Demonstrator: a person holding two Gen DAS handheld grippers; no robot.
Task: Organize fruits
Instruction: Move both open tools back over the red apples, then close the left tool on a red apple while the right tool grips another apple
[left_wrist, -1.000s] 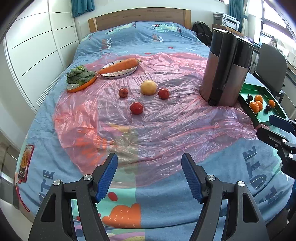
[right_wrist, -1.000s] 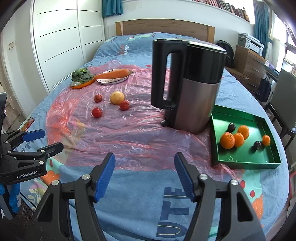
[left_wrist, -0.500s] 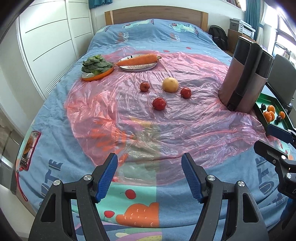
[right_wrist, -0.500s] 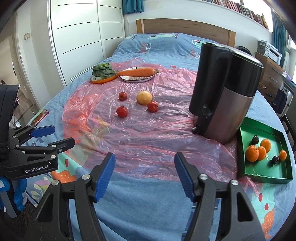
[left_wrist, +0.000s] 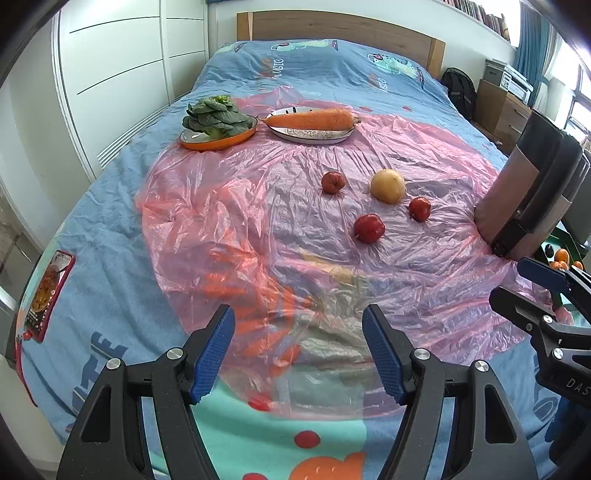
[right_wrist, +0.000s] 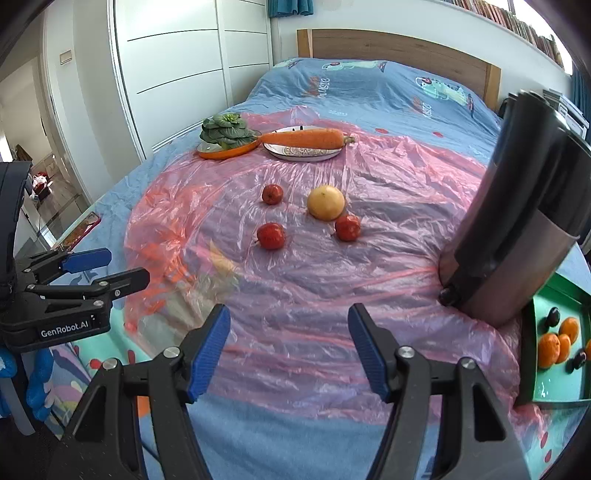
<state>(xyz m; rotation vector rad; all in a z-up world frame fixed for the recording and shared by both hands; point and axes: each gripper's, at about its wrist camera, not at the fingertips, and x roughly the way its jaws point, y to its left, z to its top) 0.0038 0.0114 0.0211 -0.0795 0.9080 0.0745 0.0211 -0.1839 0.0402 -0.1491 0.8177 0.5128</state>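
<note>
- Fruit lay on a pink sheet (left_wrist: 240, 229) spread over the bed (left_wrist: 110, 236): a yellow fruit (left_wrist: 387, 186) with three red fruits (left_wrist: 368, 228) close around it, none touching.
- Left gripper (left_wrist: 298, 350) hung over the sheet's near edge, jaws open and empty.
- Right gripper (right_wrist: 289, 349) hung likewise, jaws apart, nothing between them.
- Beside the kettle (right_wrist: 513, 210), a green tray (right_wrist: 528, 362) held oranges (right_wrist: 549, 350) and dark fruits (right_wrist: 553, 316).
- Farther back, greens (left_wrist: 214, 116) sat on an orange plate (left_wrist: 221, 142) and a carrot (left_wrist: 310, 119) on a white plate (left_wrist: 314, 136).
</note>
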